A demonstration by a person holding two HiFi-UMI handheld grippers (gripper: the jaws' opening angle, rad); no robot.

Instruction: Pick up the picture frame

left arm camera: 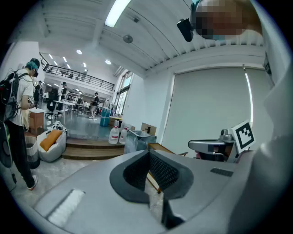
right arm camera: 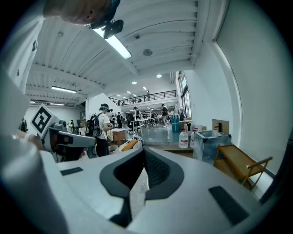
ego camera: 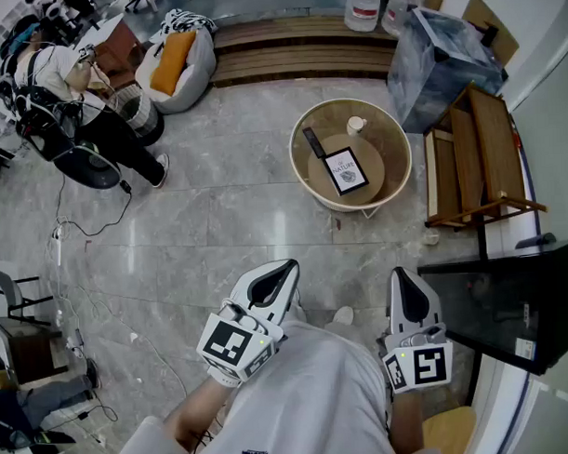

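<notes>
The picture frame (ego camera: 345, 170), black-edged with a white print, lies flat on a low round wooden table (ego camera: 394, 140) out ahead on the floor. A dark slim object (ego camera: 315, 142) and a small white cup (ego camera: 356, 125) lie beside it. Both grippers are held close to my body, well short of the table. My left gripper (ego camera: 287, 267) (left arm camera: 149, 153) points toward the table with its jaws together and nothing between them. My right gripper (ego camera: 399, 276) (right arm camera: 144, 151) is also shut and empty. The frame does not show in either gripper view.
A wooden folding rack (ego camera: 477, 159) and a plastic-wrapped bin (ego camera: 436, 58) stand right of the table. A dark cabinet (ego camera: 510, 307) is close on my right. A person (ego camera: 85, 117), a beanbag (ego camera: 176, 58) and floor cables (ego camera: 81, 275) are at the left, with a wooden step (ego camera: 296, 49) behind.
</notes>
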